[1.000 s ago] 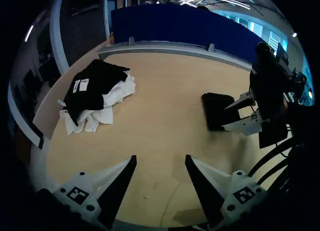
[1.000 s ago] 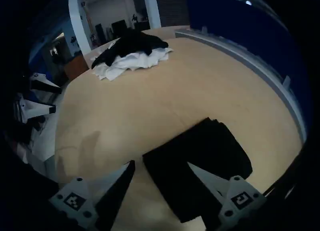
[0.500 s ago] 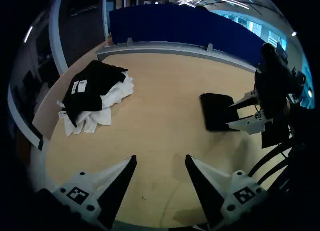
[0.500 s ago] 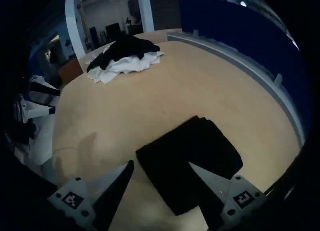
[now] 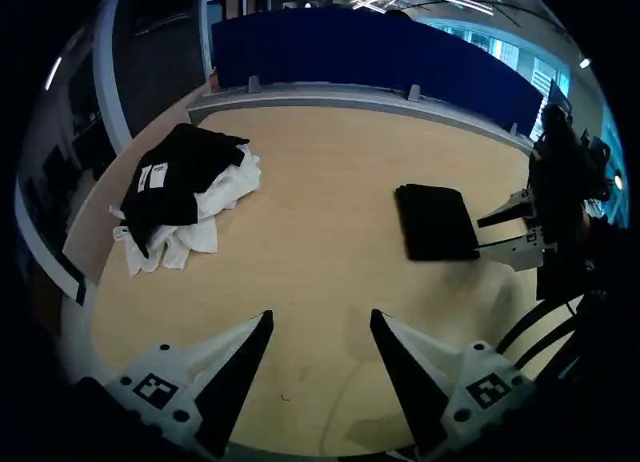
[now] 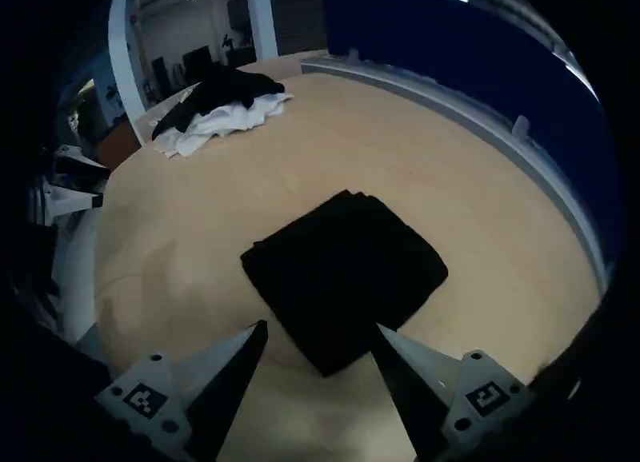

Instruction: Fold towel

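Pulled back since the earlier frame, the right gripper now has only the near corner of the folded black towel between its spread fingers. The towel lies flat on the table. The left gripper, fingers apart, hovers over bare wood, well apart from the pile.

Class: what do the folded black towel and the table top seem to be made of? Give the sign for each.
The folded black towel looks like soft matte cloth, perhaps cotton terry: no shine, thick layered edges. The table top looks like pale wood or wood-look laminate, smooth with slight sheen: faint grain streaks.
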A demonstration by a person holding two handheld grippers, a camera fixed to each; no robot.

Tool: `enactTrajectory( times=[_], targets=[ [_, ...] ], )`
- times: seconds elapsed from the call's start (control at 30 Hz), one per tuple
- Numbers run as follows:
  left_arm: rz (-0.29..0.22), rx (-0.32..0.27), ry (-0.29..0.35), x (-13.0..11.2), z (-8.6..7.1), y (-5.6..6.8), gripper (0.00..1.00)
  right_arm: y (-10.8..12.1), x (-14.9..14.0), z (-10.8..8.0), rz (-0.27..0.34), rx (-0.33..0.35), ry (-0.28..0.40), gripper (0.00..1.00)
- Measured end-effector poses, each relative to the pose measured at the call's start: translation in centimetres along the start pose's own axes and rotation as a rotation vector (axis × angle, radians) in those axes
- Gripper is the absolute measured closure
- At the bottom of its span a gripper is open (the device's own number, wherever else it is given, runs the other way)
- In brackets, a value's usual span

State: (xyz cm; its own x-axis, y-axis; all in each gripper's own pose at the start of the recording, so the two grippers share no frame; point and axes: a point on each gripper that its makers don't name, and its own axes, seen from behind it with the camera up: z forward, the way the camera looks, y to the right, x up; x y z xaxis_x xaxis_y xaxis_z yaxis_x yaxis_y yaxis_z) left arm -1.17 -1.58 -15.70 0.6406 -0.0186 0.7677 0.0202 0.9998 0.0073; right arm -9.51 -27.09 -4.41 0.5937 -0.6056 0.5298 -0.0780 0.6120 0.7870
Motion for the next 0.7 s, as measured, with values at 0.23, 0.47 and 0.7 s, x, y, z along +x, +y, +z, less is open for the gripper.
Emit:
enactTrajectory(
  times=[0.23,0.47,0.7],
  targets=[
    [-0.001,-0.003,-0.001,0.1,0.2,0.1,0.1,1.0,-1.5,-0.4,0.043,-0.037,-0.012,0.05],
    [0.001,-0.004,0.004,0.3,0.1,0.1,0.1,0.9,-2.3,-0.1,0.049,-0.05,-0.027,0.05],
    [-0.003,-0.006,0.005,0.3,0.1,0.1,0.1,0.5,-3.4,0.5,0.045,-0.049,-0.044,0.14]
  ],
)
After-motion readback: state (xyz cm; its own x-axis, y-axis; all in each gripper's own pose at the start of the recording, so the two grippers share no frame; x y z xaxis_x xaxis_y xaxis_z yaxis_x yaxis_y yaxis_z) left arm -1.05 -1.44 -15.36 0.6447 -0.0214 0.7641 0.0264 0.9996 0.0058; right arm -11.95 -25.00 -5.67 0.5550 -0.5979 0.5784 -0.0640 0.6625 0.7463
